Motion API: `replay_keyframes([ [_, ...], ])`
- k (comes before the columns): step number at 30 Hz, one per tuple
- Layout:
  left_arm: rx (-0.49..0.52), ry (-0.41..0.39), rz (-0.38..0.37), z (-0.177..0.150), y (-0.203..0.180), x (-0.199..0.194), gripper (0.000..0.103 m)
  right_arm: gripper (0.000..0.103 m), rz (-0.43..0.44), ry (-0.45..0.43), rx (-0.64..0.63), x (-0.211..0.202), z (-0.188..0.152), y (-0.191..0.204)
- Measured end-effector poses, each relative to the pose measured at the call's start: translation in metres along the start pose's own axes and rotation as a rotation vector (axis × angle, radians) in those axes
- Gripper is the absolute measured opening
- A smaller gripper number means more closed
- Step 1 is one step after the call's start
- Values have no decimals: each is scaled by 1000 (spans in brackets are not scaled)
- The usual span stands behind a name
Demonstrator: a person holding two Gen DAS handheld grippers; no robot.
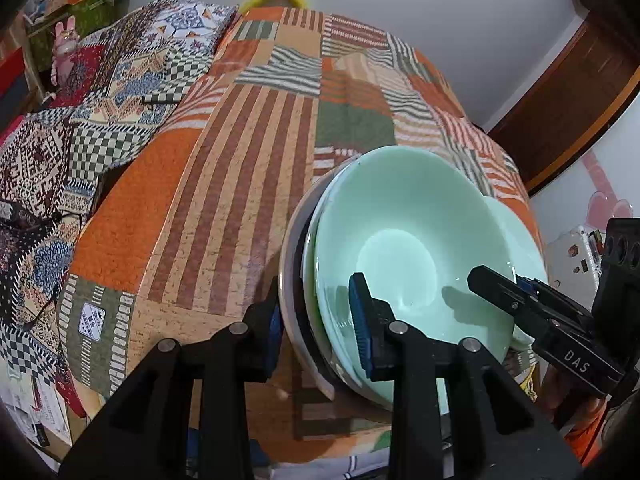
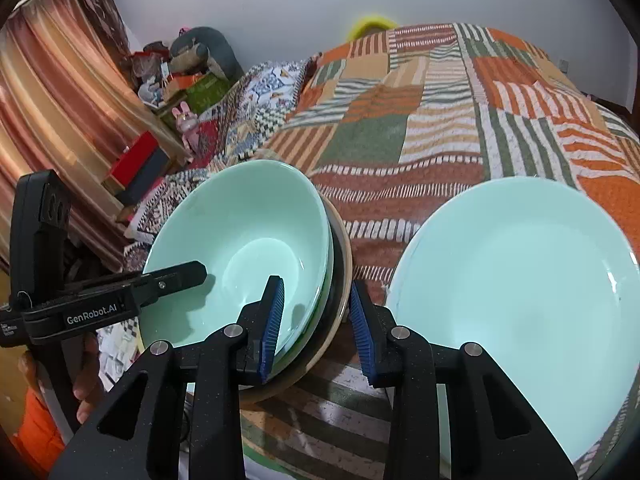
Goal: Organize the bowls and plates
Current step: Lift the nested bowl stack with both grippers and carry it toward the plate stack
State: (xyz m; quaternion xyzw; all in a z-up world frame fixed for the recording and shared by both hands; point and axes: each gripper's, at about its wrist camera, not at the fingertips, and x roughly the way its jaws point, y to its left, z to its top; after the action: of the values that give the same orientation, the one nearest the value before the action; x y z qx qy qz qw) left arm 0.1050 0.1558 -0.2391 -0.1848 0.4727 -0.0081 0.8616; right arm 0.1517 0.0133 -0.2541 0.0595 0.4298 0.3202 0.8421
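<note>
Two grippers grip opposite sides of one stack of dishes on a bed covered with an orange, green and cream patchwork quilt (image 1: 240,184). The stack has a glossy mint-green bowl (image 1: 404,240) on top, a second pale green dish just beneath it, and a dark dish with a cream outer wall (image 1: 290,264) at the bottom. The left gripper (image 1: 318,320) straddles the stack's near rim, one blue ribbed pad inside the green bowl and the other against the cream outer wall; its jaws are drawn narrow and clamped on the stacked rims. The right gripper (image 2: 318,320) does the same on the other side, one pad inside the bowl, the other outside the cream wall, jaws likewise narrow around the rims. Each gripper also shows in the other's view, reaching over the bowl's rim from the side. The stack sits tilted, its side toward the left gripper raised off the quilt. Just beside it, to the right in the right wrist view, a wide, shallow mint-green plate (image 2: 520,280) lies on the quilt, apart from the stack. A hand (image 2: 86,380) in an orange sleeve grips the left gripper's handle.
</note>
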Motion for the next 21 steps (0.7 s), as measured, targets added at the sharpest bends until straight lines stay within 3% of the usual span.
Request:
replay_keyframes([
  [10, 101, -65, -3, 17, -51, -27, 31, 31, -7, -110, 34, -42, 10, -14],
  [21, 207, -54, -57, 22, -118, -21, 31, 31, -75, -202, 94, -90, 7, -54],
])
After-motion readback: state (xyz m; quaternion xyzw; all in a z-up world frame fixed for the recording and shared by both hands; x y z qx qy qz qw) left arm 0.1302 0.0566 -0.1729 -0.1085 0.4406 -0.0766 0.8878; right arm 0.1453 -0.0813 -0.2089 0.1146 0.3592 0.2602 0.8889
